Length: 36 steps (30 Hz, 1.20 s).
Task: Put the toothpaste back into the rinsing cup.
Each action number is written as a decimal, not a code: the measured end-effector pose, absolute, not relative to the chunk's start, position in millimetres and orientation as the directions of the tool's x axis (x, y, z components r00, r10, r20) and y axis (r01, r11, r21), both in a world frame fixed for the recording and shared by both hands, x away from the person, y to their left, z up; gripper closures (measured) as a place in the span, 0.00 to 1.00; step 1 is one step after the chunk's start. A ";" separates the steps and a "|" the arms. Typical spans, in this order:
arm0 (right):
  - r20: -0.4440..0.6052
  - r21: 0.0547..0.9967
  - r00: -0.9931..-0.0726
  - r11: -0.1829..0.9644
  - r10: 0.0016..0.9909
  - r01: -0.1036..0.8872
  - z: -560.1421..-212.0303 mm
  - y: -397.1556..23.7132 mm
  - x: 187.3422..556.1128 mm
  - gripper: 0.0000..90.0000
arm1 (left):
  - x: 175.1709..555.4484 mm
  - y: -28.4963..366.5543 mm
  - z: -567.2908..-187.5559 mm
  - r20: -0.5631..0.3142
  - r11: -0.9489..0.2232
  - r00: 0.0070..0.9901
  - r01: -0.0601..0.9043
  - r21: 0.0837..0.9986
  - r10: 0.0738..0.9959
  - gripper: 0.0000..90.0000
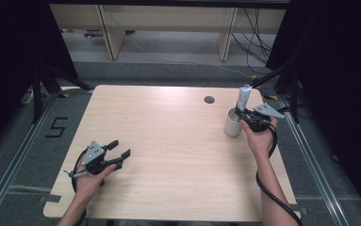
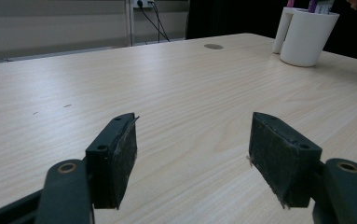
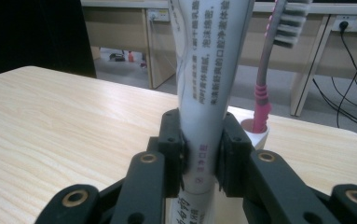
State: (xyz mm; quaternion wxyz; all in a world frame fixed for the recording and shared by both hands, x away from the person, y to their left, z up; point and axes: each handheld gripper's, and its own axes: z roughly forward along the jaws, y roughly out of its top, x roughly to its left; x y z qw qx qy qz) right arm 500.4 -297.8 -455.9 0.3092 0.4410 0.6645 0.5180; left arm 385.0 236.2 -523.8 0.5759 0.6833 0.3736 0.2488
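Note:
A white toothpaste tube (image 3: 209,70) with printed text stands upright, and my right gripper (image 3: 203,156) is shut on its lower part, pads pressing both sides. The tube (image 1: 242,100) rises over a white cup (image 1: 233,123) at the table's right side, with the right gripper (image 1: 244,115) beside the cup's rim. A pink toothbrush (image 3: 262,98) stands in the cup (image 3: 255,133) just behind the tube. My left gripper (image 1: 120,149) rests low over the table's near left part, open, nothing between its pads (image 2: 120,154). The white cup (image 2: 306,37) shows far off in the left gripper view.
The light wooden table (image 1: 168,155) has a round cable hole (image 1: 209,100) near its far edge. Desk legs and cables (image 1: 253,42) stand on the floor beyond. Dark curtains flank both sides. The right gripper's cable (image 1: 272,193) trails along the forearm.

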 end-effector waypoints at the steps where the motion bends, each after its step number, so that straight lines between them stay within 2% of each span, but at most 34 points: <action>1: 0.054 0.960 -0.419 0.068 0.907 0.271 -456.8 -297.6 500.6 0.83 | 385.1 236.0 -523.9 -0.091 -0.056 0.597 0.223 0.973 0.797 0.35; 2: 0.030 0.961 -0.420 0.089 0.907 0.260 -457.5 -299.6 502.2 0.83 | 384.9 236.0 -523.8 -0.090 -0.058 0.597 0.224 0.973 0.797 0.35; 13: 0.028 0.955 -0.422 0.100 0.906 0.278 -461.7 -300.0 504.0 0.83 | 384.9 236.1 -523.8 -0.091 -0.057 0.598 0.224 0.973 0.796 0.35; 17: 0.067 0.952 -0.408 0.064 0.911 0.300 -464.1 -297.5 502.6 0.83 | 385.0 236.1 -523.8 -0.088 -0.061 0.598 0.224 0.973 0.797 0.35; 18: 0.019 0.958 -0.415 0.103 0.909 0.269 -465.0 -300.1 505.0 0.83 | 385.0 236.1 -523.8 -0.088 -0.061 0.599 0.224 0.973 0.796 0.35; 23: 0.044 0.949 -0.410 0.090 0.911 0.303 -465.2 -298.7 503.7 0.83 | 385.0 236.0 -523.8 -0.087 -0.062 0.599 0.224 0.973 0.796 0.35; 24: 0.023 0.950 -0.419 0.111 0.908 0.292 -465.1 -300.0 504.7 0.83 | 385.0 236.0 -523.8 -0.087 -0.063 0.600 0.224 0.973 0.795 0.35; 25: 0.052 0.950 -0.411 0.082 0.910 0.302 -466.0 -297.4 504.1 0.83 | 385.0 235.9 -523.8 -0.087 -0.062 0.600 0.224 0.973 0.795 0.35; 36: 0.046 0.951 -0.419 0.088 0.907 0.295 -467.6 -297.7 505.3 0.83 | 384.9 235.6 -523.8 -0.089 -0.060 0.601 0.224 0.973 0.794 0.35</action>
